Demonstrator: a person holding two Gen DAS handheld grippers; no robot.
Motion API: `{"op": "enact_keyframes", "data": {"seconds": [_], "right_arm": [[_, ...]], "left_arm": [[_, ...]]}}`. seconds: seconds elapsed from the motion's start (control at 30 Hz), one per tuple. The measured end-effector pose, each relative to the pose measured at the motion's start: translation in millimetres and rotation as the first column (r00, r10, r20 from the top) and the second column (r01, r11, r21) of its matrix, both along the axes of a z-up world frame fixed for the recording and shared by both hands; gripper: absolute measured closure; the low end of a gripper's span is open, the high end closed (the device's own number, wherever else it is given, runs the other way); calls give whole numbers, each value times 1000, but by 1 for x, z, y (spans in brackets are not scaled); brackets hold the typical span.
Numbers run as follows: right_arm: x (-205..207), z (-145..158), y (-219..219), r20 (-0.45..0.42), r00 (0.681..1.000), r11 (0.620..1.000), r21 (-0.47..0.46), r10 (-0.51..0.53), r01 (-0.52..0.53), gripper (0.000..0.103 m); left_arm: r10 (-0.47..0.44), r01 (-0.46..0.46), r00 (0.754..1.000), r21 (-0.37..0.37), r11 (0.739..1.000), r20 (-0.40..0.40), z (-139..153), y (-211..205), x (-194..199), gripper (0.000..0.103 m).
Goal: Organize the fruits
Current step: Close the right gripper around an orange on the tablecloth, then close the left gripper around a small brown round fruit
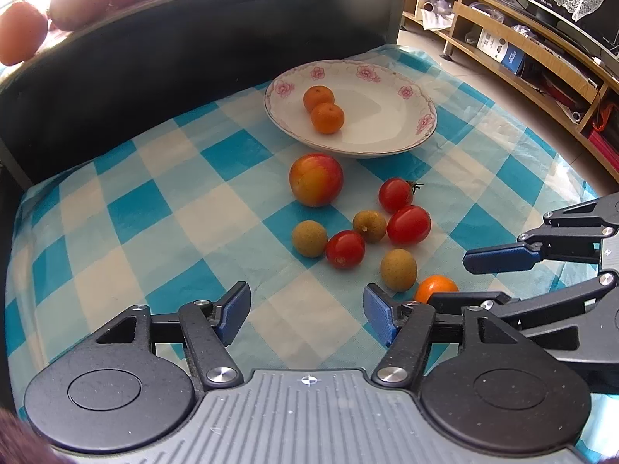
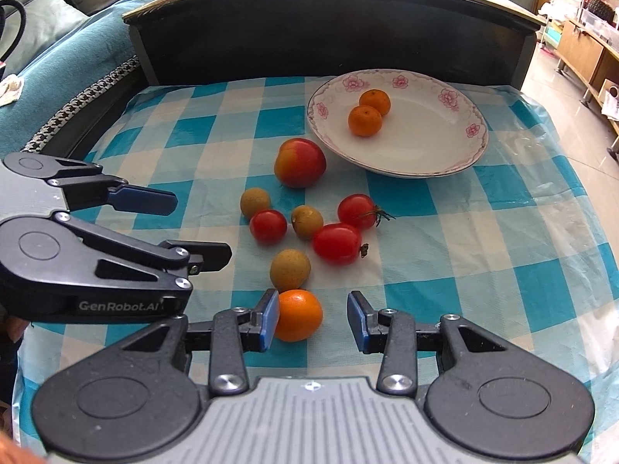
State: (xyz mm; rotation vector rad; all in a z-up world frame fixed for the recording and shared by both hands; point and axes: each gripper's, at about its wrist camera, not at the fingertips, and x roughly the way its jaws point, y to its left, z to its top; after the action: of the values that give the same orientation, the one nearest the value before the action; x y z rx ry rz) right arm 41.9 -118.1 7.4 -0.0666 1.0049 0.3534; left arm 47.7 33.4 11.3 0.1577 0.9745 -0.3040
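between spread right gripper [image 2: 312,319] fingers: orange [image 2: 300,315], touching left pad; left gripper [image 1: 306,311] spread, empty.

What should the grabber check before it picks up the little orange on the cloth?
1. Right gripper open: ok, pads apart.
2. Small orange between its pads: ok, though off-centre; it sits against the left pad, with a gap to the right one.
3. Nothing else in the grip: ok, the nearest longan lies just beyond the pads.
4. Left gripper out of the way: ok, open over bare cloth.
5. Room on the plate: ok, only two oranges there.
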Motion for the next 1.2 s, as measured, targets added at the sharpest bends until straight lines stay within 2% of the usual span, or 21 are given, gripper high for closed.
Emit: {"op": "enact_keyframes", "data": {"seconds": [0.33, 0.57, 0.77, 0.87, 0.93, 1.1, 1.2], "right_arm": [[-1, -8, 9, -29, 998, 998, 21, 55, -54, 59], [4, -15, 12, -27, 998, 998, 20, 57, -56, 59], [7, -19, 14, -32, 998, 998, 27, 63, -62, 65], [6, -18, 13, -35, 997, 997, 24, 68, -67, 66], [4, -18, 10, -39, 997, 998, 29, 63, -62, 66], [1, -15, -8, -40, 999, 999, 41, 6, -4, 66], [1, -12, -18, -39, 999, 999, 49, -22, 23, 66]], "left_arm": [[-10, 10, 1000, 0, 1000, -6, -3, 0, 0, 29], [2, -2, 1000, -2, 1000, -5, -3, 1, 1, 29], [-5, 5, 1000, -5, 1000, -11, -5, 0, 4, 29], [-11, 11, 1000, -15, 1000, -3, -5, -2, 6, 31], [-25, 25, 1000, -27, 999, 2, -5, -5, 6, 36], [-97, 97, 995, -39, 995, 8, -5, -21, 3, 45], [-119, 119, 993, -46, 992, 2, -7, -30, 4, 45]]}}
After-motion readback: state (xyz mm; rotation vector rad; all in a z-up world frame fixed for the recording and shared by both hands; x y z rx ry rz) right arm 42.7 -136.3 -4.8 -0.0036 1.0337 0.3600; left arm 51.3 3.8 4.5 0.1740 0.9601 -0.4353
